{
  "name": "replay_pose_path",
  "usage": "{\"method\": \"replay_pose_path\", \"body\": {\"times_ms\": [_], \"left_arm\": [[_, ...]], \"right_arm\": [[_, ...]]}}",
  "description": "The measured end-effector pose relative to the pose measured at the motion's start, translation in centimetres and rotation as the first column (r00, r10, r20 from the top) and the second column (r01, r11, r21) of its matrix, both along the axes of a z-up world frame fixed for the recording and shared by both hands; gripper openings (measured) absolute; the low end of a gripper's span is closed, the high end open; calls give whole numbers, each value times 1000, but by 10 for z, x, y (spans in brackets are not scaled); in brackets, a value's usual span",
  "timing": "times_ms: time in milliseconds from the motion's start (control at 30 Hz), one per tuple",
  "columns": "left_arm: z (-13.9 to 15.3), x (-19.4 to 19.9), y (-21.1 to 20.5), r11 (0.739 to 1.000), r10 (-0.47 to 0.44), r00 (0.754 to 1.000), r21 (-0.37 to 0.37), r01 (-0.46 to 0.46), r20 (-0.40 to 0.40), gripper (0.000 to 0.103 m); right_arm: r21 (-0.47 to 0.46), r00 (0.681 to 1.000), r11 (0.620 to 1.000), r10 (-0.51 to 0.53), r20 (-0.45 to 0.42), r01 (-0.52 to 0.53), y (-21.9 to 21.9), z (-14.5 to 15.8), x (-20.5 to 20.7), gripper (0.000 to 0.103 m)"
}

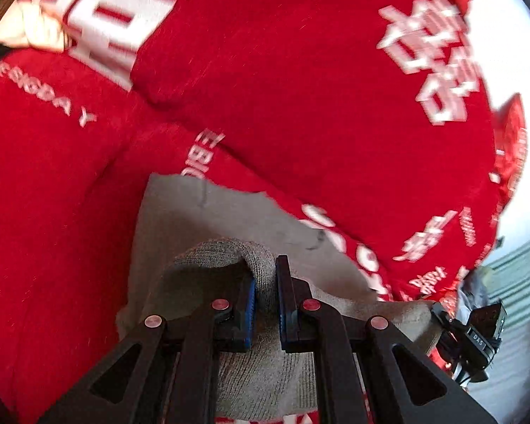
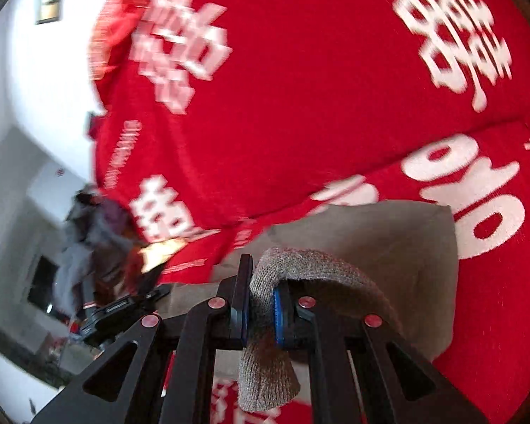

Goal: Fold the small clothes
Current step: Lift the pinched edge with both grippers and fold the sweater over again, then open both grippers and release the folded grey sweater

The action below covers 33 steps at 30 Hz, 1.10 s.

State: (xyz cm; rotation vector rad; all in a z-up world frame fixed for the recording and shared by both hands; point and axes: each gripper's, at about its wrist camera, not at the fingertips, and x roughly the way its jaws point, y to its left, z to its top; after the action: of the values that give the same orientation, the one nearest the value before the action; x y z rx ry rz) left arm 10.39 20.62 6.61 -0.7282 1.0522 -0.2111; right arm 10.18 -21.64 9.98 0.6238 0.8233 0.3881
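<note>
Carrying a beige knit garment [image 1: 265, 371] between both hands above the red printed bedcover [image 1: 300, 88]; left gripper [image 1: 264, 300] jaws clamped narrow on one ribbed edge, right gripper [image 2: 260, 304] same on the other; keep both level w/ even tension, lay edge to edge, don't let go till cloth lies flat.
</note>
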Motion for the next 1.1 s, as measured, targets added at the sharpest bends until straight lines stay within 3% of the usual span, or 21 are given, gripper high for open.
{"method": "replay_pose_path", "body": {"times_ms": [100,200,300,400,433,467,500,533,567,667,733,833,933,1000,1033,1067,1100], "left_arm": [[-37,26,4,999,38,993,-25,-41,-109,11],[-64,39,12,992,61,976,-99,-83,-208,11],[-72,42,19,985,51,971,-151,-88,-234,11],[-66,34,27,974,27,975,-213,-75,-221,11],[-62,30,30,970,24,979,-233,-72,-204,15],[-60,26,33,966,24,981,-248,-73,-195,26],[-57,22,35,964,32,982,-255,-80,-185,74],[-52,18,37,967,69,982,-231,-109,-177,103],[-46,12,41,968,127,981,-195,-156,-149,102],[-38,8,37,971,70,987,-216,-101,-148,102],[-28,-2,31,982,49,989,-173,-73,-140,102],[-20,-16,7,997,-51,989,-68,42,-139,102],[-27,-23,-31,986,-167,973,-4,169,-158,102],[-39,-20,-54,975,-216,957,15,223,-191,100],[-46,-16,-63,971,-229,949,17,239,-215,83],[-51,-12,-68,968,-237,942,24,250,-238,73],[-51,-6,-72,965,-229,943,68,251,-242,49]], "right_arm": [[-47,993,998,-47,-110,42,-6,-36,37,11],[-43,972,996,-90,-219,83,-18,-69,64,16],[18,934,993,-107,-341,120,-34,-95,80,25],[35,935,992,-106,-339,125,-42,-94,73,35],[39,939,992,-100,-330,119,-44,-91,68,45],[45,943,993,-92,-319,112,-45,-88,60,63],[50,948,993,-89,-305,110,-46,-84,53,72],[62,958,993,-84,-275,105,-46,-79,44,79],[69,965,993,-73,-253,93,-43,-75,39,79],[33,965,998,-48,-257,58,-31,-72,35,79],[0,963,999,-38,-266,39,-23,-71,32,79],[-46,964,999,-16,-264,4,-10,-70,31,79],[-54,966,999,-9,-257,-5,-3,-71,31,78],[-74,962,997,-15,-274,-6,2,-75,34,70],[-89,956,996,-10,-295,-17,4,-79,36,55],[-101,951,994,-3,-310,-30,7,-81,37,39],[-127,946,991,1,-325,-45,10,-83,37,33]]}}
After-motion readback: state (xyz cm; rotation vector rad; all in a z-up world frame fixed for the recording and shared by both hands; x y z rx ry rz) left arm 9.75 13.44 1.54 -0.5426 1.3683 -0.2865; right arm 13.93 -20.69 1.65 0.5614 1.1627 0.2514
